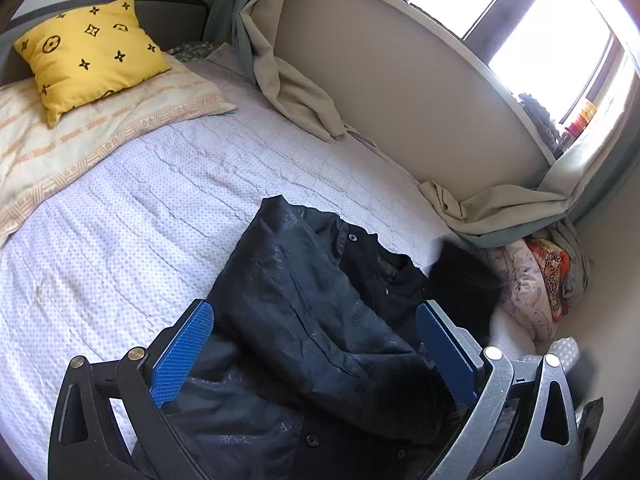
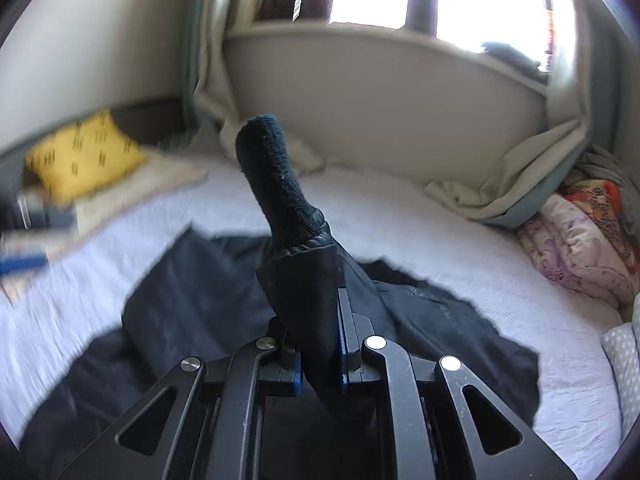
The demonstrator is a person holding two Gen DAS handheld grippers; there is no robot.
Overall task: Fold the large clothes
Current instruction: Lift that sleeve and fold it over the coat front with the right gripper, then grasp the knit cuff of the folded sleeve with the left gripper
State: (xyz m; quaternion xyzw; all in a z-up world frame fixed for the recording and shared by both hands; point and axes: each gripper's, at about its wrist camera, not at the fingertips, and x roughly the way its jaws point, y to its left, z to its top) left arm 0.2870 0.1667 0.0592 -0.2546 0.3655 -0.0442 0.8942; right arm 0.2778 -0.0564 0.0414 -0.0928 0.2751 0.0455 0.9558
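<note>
A dark navy jacket [image 1: 304, 320] lies crumpled on the white bedspread [image 1: 140, 220], buttons showing. My left gripper [image 1: 314, 316] is open, its blue pads on either side of the jacket, just above it. In the right wrist view my right gripper [image 2: 318, 320] is shut on the jacket's sleeve [image 2: 304, 280], held up with its knitted cuff [image 2: 276, 176] standing upright. The rest of the jacket [image 2: 192, 312] spreads on the bed below.
A yellow patterned pillow [image 1: 90, 54] rests on a striped blanket [image 1: 80, 136] at the bed's head. Beige curtains [image 1: 296, 92] hang along the wall under the window sill. Folded bedding [image 1: 536, 280] is piled in the right corner.
</note>
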